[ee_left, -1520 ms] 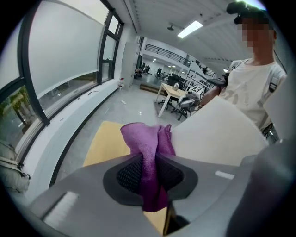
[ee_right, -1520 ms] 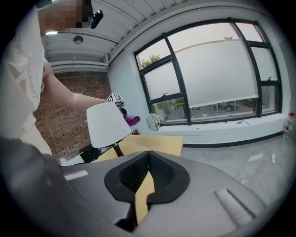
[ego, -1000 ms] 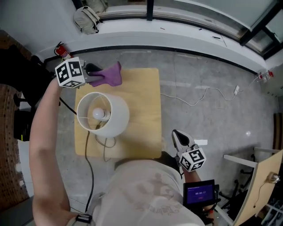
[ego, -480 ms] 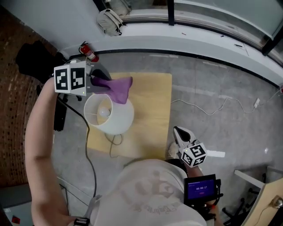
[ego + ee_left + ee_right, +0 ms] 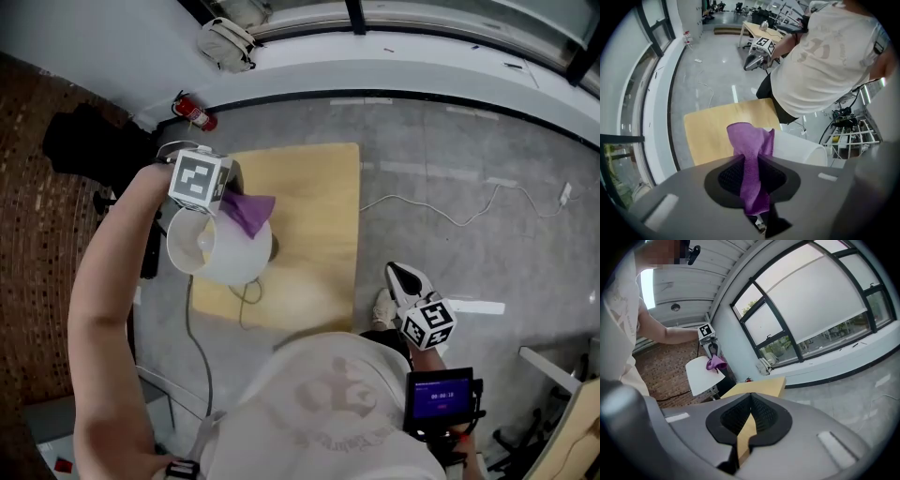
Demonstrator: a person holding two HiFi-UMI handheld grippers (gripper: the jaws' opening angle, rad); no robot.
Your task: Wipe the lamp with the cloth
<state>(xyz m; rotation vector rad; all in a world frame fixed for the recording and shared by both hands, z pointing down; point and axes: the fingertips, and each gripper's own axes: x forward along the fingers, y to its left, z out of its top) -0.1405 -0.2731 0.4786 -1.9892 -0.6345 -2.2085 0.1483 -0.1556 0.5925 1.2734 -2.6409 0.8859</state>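
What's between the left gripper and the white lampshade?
The purple cloth, clamped in the left gripper, hanging onto the lampshade; the left gripper view shows it.

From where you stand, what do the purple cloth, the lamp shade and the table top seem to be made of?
The purple cloth: looks like soft microfibre or knit fabric, matte, fine weave and limp folds.
The lamp shade: smooth matte white, perhaps fabric or plastic; unclear.
The table top: pale wood or wood-look laminate, even yellowish surface, grain too faint to tell.
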